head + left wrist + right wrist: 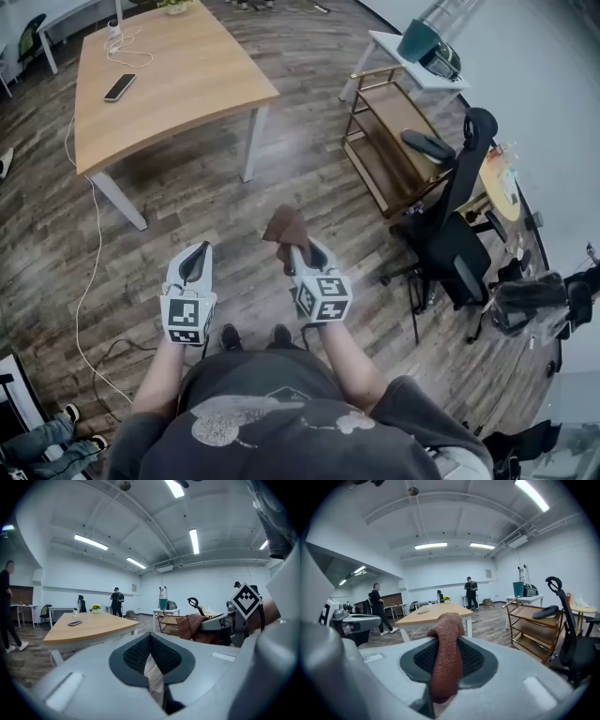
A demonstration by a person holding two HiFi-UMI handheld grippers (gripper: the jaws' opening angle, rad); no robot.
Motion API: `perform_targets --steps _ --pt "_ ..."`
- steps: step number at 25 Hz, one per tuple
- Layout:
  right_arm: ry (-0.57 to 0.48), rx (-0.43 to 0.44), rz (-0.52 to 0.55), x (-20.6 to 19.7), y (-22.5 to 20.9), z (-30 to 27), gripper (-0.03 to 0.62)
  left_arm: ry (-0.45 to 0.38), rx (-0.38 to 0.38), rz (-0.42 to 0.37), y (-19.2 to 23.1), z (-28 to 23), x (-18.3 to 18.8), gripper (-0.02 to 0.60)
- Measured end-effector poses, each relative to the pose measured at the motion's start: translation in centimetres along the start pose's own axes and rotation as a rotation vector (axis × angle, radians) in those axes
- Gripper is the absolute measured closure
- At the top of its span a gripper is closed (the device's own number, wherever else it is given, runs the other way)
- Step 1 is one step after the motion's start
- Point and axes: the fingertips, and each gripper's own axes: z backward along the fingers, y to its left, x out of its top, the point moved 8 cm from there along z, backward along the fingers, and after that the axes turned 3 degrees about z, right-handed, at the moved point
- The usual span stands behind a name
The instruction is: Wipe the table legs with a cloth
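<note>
Pinching one brown cloth (286,228) in right gripper (298,255), left gripper (194,262) jaws together, one table (178,75), two near legs (253,141) visible.

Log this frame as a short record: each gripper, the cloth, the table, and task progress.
right gripper: shut on reddish-brown cloth, which sticks out past the jaws
left gripper: jaws together, nothing between them
light wooden table: ahead of the person, apart from both grippers
white legs: cloth not touching them
on table: black phone
</note>
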Motion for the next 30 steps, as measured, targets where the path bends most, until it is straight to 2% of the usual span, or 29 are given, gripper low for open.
perform_targets --steps 7,15,20,30 --pt "-0.027 -0.022 -0.019 -0.4 1.0 -0.8 0.514 0.032 0.022 0.039 2.8 0.6 -2.1 0.563" --pt "-0.026 -0.050 -0.070 -0.3 -1.7 -3.7 0.513 0.043 0.030 0.060 4.3 -2.6 -2.2 0.563" --pt "0.011 -0.016 -0.090 -0.3 -3.9 -8.9 0.513 0.033 0.065 0.064 5.7 -6.4 -1.1 0.563" --pt "0.024 0.100 -0.075 4.9 -11.0 -22.3 0.513 0.078 0.164 0.065 7.4 -18.7 0.8 0.563"
